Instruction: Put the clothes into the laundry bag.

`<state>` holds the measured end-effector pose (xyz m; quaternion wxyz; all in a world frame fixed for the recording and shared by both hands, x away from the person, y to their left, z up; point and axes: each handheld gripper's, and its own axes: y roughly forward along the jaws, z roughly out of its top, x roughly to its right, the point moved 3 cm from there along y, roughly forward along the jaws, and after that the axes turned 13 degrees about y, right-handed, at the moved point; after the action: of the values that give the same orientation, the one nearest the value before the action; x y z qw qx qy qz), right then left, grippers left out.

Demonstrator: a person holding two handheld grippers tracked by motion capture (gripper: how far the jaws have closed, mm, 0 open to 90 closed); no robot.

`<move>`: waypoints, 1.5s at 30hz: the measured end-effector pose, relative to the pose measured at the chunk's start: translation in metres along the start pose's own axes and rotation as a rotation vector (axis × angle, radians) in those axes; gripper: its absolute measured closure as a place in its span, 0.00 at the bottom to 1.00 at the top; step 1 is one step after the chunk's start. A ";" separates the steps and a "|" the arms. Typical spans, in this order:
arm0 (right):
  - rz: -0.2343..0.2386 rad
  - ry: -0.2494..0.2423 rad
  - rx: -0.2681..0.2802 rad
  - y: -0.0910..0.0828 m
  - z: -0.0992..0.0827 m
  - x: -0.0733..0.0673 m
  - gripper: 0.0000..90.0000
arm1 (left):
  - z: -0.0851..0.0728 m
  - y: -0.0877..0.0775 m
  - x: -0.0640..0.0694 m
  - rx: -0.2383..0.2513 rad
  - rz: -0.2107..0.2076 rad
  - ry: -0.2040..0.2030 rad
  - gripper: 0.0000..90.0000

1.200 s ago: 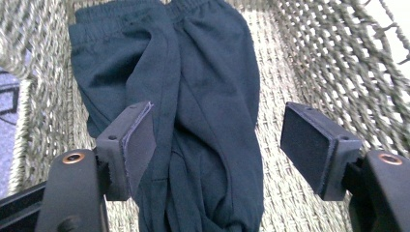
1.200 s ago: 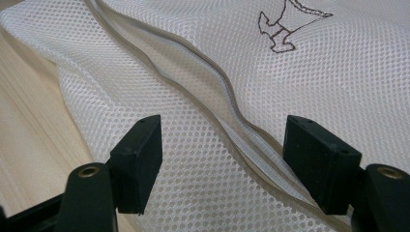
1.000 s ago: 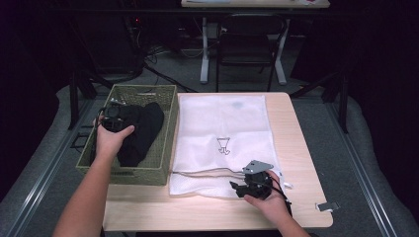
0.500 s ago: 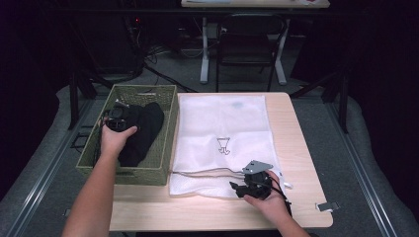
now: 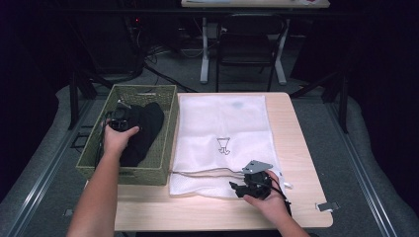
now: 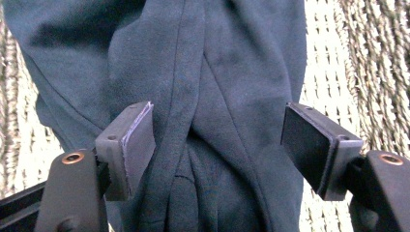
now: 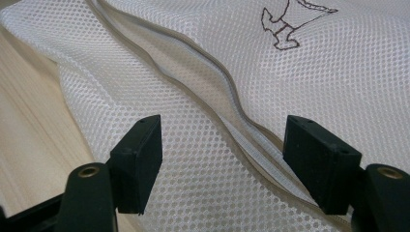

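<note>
A basket (image 5: 163,129) sits at the left of the table (image 5: 301,148), with a garment (image 5: 146,131) lying in it. Just right of the basket, touching its side, a mesh bag (image 5: 222,123) lies flat on the table's middle. The left hand-held gripper (image 5: 120,120) is in the basket over the garment, a fold of which lies between its spread jaws. The right hand-held gripper (image 5: 240,189) rests at the bag's near right corner, its parted jaws over the bag's zipper (image 7: 241,133). Behind the table stands a chair (image 5: 247,44).

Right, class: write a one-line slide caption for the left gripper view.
Open left gripper poised over the dark garment in the woven basket.
</note>
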<state>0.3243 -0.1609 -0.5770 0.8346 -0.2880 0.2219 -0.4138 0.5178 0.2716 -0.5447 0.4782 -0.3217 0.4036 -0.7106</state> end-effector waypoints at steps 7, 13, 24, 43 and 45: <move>0.002 0.002 0.000 0.000 0.000 0.000 0.34 | 0.000 0.009 0.001 -0.013 -0.006 -0.015 0.31; 0.003 0.003 0.002 0.001 0.000 0.000 0.33 | 0.004 0.013 0.005 -0.048 -0.007 -0.001 0.29; 0.004 0.008 -0.001 0.002 0.000 0.000 0.33 | 0.005 0.022 0.007 -0.075 0.004 -0.025 0.27; -0.001 0.012 -0.001 0.003 0.001 0.000 0.31 | 0.001 0.034 0.009 -0.122 0.017 0.004 0.18; 0.000 0.010 0.001 0.003 0.001 0.000 0.31 | 0.001 0.035 0.009 -0.124 0.025 0.013 0.17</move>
<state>0.3263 -0.1595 -0.5783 0.8336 -0.2854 0.2259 -0.4154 0.5301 0.2554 -0.5743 0.4636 -0.3410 0.4539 -0.6802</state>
